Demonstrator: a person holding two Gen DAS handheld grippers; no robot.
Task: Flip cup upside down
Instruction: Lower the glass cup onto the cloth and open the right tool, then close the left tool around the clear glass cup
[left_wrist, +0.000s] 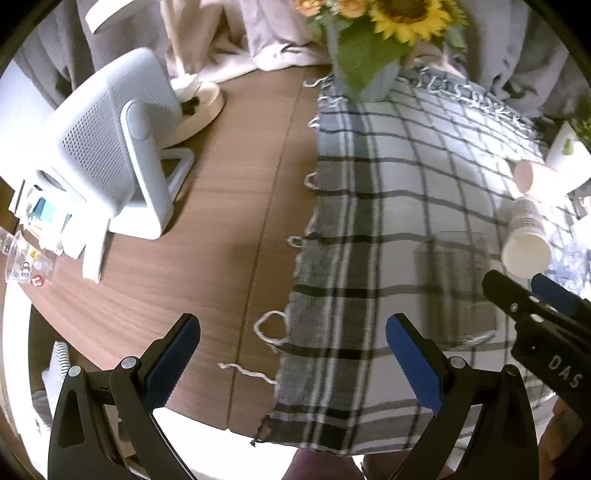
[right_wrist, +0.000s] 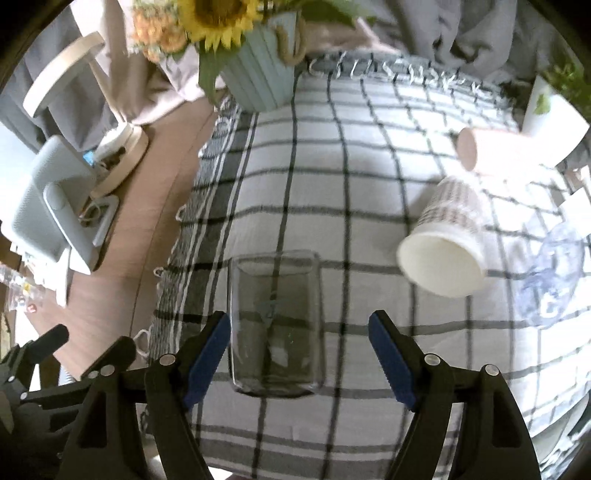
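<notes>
A wooden table stands before grey and beige curtains, and a grey-and-white plaid cloth with a fringed edge covers its right part. On that cloth stands a clear glass cup, seemingly upright, near the front edge and toward the left side of the cloth in the right wrist view; the left wrist view shows the same cup at its right, blurred. The right gripper has its blue-padded fingers spread wide on either side of the cup, the left pad just beside the glass wall and the right pad apart from it; whether any pad touches cannot be told. The left gripper is likewise spread, empty, over the cloth's fringed edge and the bare wood. A white paper cup lies on its side to the right of the glass cup, mouth toward the camera, and beyond it lies a pinkish cylinder near a white pot. A pale blue ribbed vase with sunflowers stands at the cloth's far edge. On the bare wood at left are a white perforated device on a stand and a round beige base.
</notes>
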